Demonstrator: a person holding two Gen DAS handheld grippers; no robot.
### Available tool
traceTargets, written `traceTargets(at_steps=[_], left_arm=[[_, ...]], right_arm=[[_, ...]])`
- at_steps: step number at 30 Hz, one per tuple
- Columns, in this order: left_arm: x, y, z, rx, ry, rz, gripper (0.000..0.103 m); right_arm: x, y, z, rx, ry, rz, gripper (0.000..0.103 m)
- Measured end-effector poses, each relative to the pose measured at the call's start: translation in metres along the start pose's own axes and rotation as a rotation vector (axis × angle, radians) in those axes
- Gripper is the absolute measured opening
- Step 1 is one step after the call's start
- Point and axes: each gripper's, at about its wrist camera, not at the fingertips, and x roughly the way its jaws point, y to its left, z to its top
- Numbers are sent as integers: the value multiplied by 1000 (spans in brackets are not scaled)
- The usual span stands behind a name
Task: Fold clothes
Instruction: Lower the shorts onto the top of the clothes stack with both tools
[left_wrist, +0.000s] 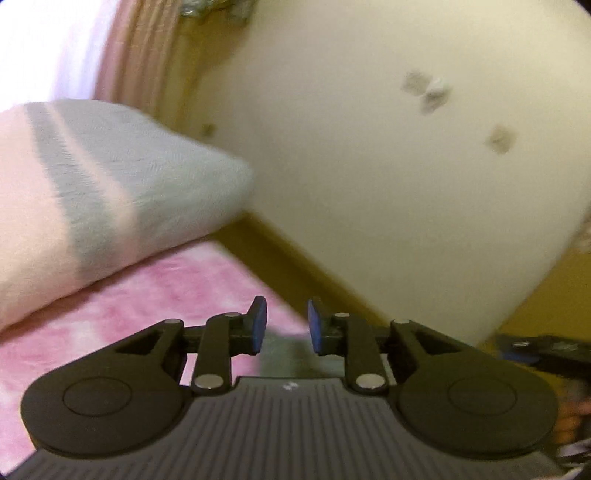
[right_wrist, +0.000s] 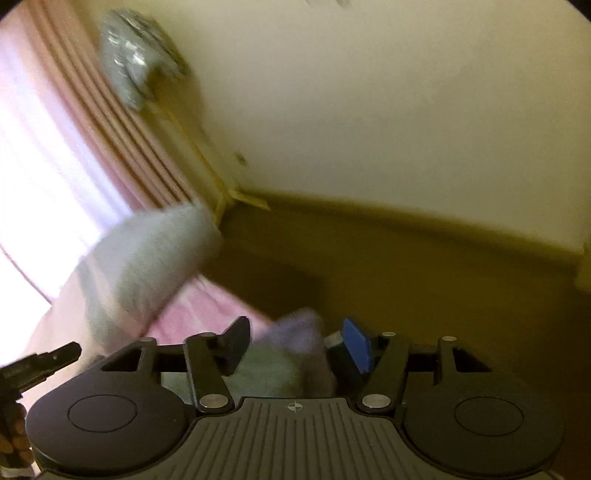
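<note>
The left gripper (left_wrist: 287, 325) has its blue-padded fingers (left_wrist: 258, 325) standing a little apart with clear air between them; nothing is pinched there, so it is released. Just below and beyond the gap lies a blurred patch of grey-green cloth (left_wrist: 291, 354) on the pink bedspread (left_wrist: 155, 295). Whether the fingertips touch that cloth cannot be told from the blur.

The right gripper (right_wrist: 295, 343) stands wider, its jaws parted, with a lump of garment (right_wrist: 291, 350), lilac on top and grey-green lower down, sitting in the gap. The pads do not press on it: a dark gap shows between the cloth and the blue pad (right_wrist: 356, 343) on the right, so this gripper is released too. The garment rests near the bed's far edge, close to the mustard-yellow floor (right_wrist: 406, 266).

Farther left, a pillow (left_wrist: 110, 192), grey with pale pink bands, lies on the bedspread. Behind it hang pink pleated curtains (right_wrist: 122, 147) with bright light coming through. A cream wall (left_wrist: 351, 129) fills the far side, carrying a few small grey smudged marks (left_wrist: 428, 88). A crinkled silvery object (right_wrist: 133, 62) sits high against the curtain's edge.

At the right margin of the left wrist view, the other gripper's dark finger pokes in, and fingertips of a hand (right_wrist: 11, 435) show at the lower left of the right wrist view.

No brand, label or legible writing shows anywhere; each gripper body bears only a small crosshair mark (right_wrist: 296, 407).
</note>
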Motion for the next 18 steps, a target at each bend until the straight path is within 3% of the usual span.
traceTargets(at_steps=[2,3,4,6,8,11,16,18], left_arm=[[5,-22,-1,57,66,-101,3],[10,-35,-7,118,91,-117,3],[16,-49,-14,179,115,-132,3],[31,-65,-30,232,158,-109,3],[42,-64,-49,235,169,-58,4],[46,-51,-67,177,133,-41,4],[29,-56,-63,204,91,5,4],[9,-50,-59,179,50,38,5]], right_arm=[[-3,18,-1,-67,9,25,59],[-4,27,-2,-100,14,38,56],[2,34,-8,-134,36,33,44],[14,47,-20,-201,81,24,36],[26,55,-38,-246,113,2,36],[42,49,-63,-309,121,-46,36],[34,30,-51,-184,144,-25,36],[11,26,-45,-165,81,-74,36]])
